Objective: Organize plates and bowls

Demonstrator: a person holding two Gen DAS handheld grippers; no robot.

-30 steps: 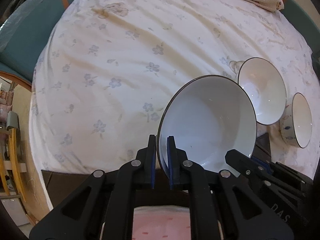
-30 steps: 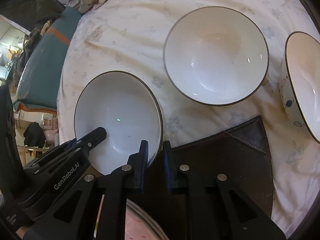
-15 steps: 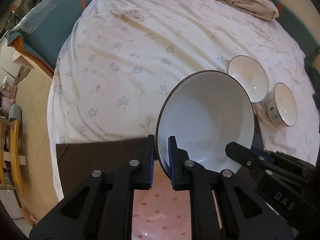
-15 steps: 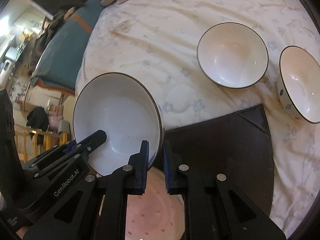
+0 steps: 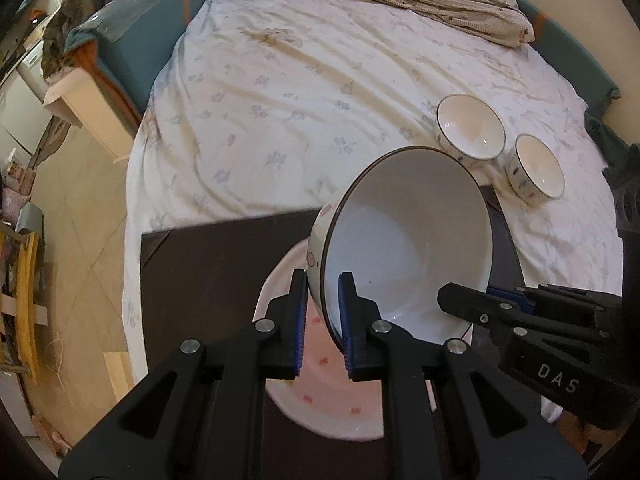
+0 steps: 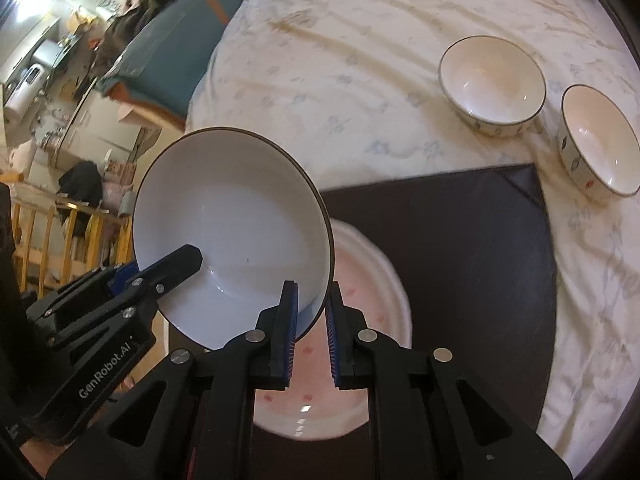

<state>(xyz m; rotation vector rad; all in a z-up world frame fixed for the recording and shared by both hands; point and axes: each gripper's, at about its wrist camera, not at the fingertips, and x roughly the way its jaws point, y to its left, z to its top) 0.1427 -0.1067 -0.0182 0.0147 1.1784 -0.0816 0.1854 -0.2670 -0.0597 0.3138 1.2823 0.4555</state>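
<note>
Both my grippers, left and right, clamp the white bowl's rim above pink plate, dark mat, floral bedsheet.

Left tongs, right tongs: black plastic, blue ribbed pads, silver screws, white lettering.

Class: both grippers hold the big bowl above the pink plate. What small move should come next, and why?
Probably lower the big bowl straight onto the pink plate: it hangs tilted just over the plate, its rim pinched by the left gripper and right gripper.
</note>
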